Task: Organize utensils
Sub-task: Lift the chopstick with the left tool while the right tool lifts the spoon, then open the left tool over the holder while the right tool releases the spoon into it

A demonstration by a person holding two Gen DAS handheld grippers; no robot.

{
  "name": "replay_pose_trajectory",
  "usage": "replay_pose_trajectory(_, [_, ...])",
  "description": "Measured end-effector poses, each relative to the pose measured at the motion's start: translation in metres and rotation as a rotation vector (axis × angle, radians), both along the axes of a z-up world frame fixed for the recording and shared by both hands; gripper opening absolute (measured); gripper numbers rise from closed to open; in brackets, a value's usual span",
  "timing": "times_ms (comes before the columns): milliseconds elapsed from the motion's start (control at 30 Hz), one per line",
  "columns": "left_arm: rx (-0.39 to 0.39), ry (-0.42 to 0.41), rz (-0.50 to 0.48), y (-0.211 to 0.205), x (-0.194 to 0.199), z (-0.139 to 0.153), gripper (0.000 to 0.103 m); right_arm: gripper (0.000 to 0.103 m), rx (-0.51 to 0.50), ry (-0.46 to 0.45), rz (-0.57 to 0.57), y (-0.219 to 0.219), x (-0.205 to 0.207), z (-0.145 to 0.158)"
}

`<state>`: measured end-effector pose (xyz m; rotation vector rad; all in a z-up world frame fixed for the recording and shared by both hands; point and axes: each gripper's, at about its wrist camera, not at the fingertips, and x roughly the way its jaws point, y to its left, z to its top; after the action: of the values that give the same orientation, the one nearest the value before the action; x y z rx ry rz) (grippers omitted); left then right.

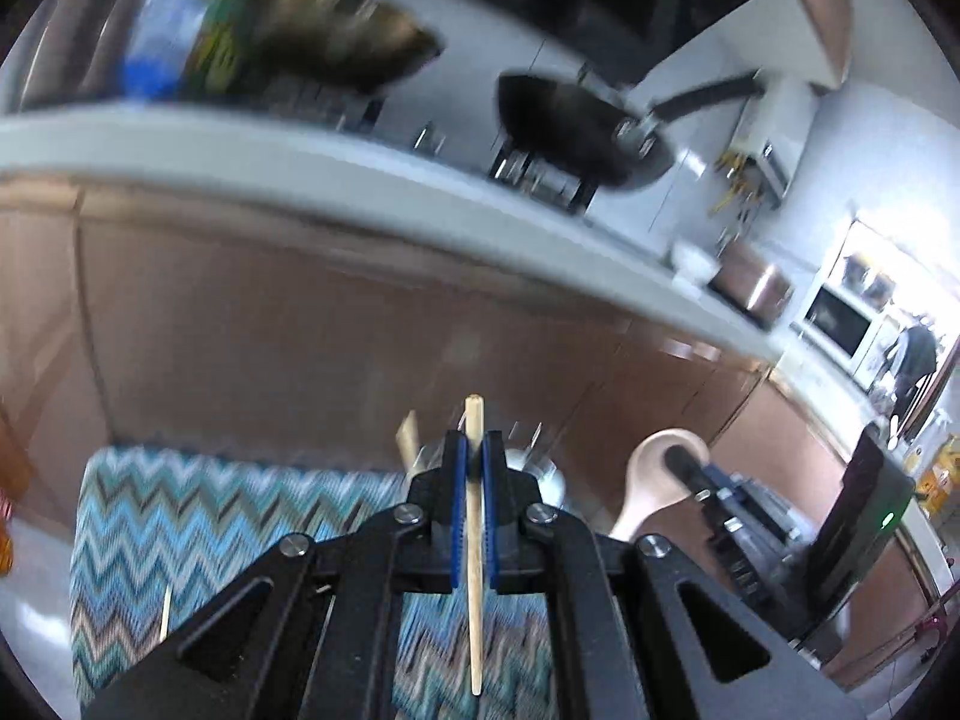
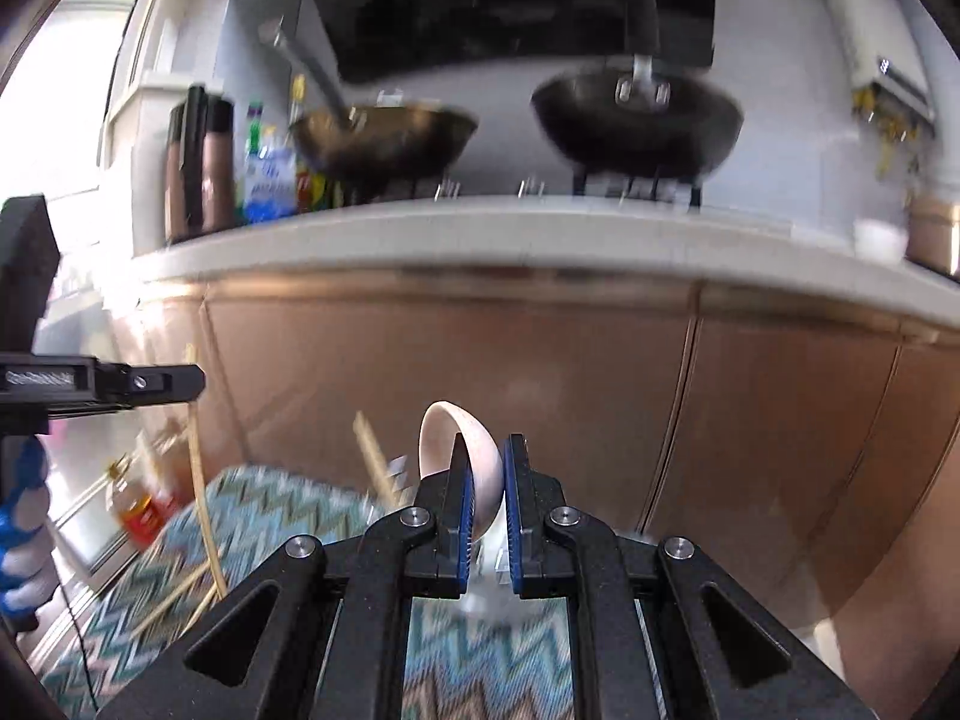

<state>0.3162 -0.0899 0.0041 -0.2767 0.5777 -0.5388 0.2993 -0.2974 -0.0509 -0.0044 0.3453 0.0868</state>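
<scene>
A wooden chopstick (image 1: 476, 540) is pinched upright in the closed left gripper (image 1: 474, 450), above the zigzag-patterned cloth (image 1: 180, 528). To its right, the right gripper (image 2: 486, 468) is clamped on a pale ceramic spoon (image 2: 474, 456). Loose chopsticks (image 2: 180, 594) lie on the cloth at left; beyond, a white surface (image 2: 480, 234) carries two woks (image 2: 636, 120).

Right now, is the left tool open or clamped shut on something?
Shut. The left tool has its blue pads pressed against a thin wooden chopstick running between them.

home kitchen: woks (image 2: 636, 120) on stove, counter (image 2: 480, 240) (cabinets below)
</scene>
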Motion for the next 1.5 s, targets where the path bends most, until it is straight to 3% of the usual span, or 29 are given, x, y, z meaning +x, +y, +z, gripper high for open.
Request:
replay_pose_trajectory(133, [-0.011, -0.105, 0.032, -0.016, 0.015, 0.025, 0.004, 0.009, -0.043, -0.068, -0.049, 0.002, 0.02, 0.013])
replay_pose_trajectory(267, [0.007, -0.158, 0.068, -0.038, 0.037, 0.025, 0.004, 0.009, -0.078, -0.08, -0.086, 0.002, 0.046, 0.003])
replay_pose_trajectory(467, [0.069, -0.216, 0.167, -0.07, 0.07, -0.013, 0.005, 0.009, -0.114, -0.073, -0.125, 0.0, 0.062, -0.026])
replay_pose_trajectory(600, [0.108, -0.212, 0.2, -0.084, 0.085, -0.045, 0.005, 0.009, -0.121, -0.055, -0.122, 0.001, 0.065, -0.043])
replay_pose_trajectory(700, [0.118, -0.202, 0.18, -0.084, 0.084, -0.057, 0.007, 0.024, -0.121, -0.043, -0.119, 0.0, 0.065, -0.051])
replay_pose_trajectory(833, [0.127, -0.216, 0.176, -0.076, 0.07, -0.05, 0.009, 0.028, -0.101, -0.049, -0.128, -0.003, 0.057, -0.044])
replay_pose_trajectory(933, [0.122, -0.232, 0.183, -0.062, 0.055, -0.033, 0.018, 0.028, -0.1, -0.063, -0.131, -0.002, 0.045, -0.033])
replay_pose_trajectory(1133, [0.154, -0.256, 0.21, -0.026, 0.013, 0.001, 0.021, 0.028, -0.106, -0.098, -0.122, 0.004, 0.004, -0.002])
replay_pose_trajectory(1233, [0.172, -0.261, 0.224, -0.004, -0.013, 0.015, 0.031, 0.03, -0.112, -0.111, -0.112, 0.009, -0.019, 0.013])
replay_pose_trajectory(1500, [0.217, -0.252, 0.281, 0.057, -0.096, 0.042, 0.032, 0.031, -0.092, -0.126, -0.097, 0.015, -0.094, 0.044])
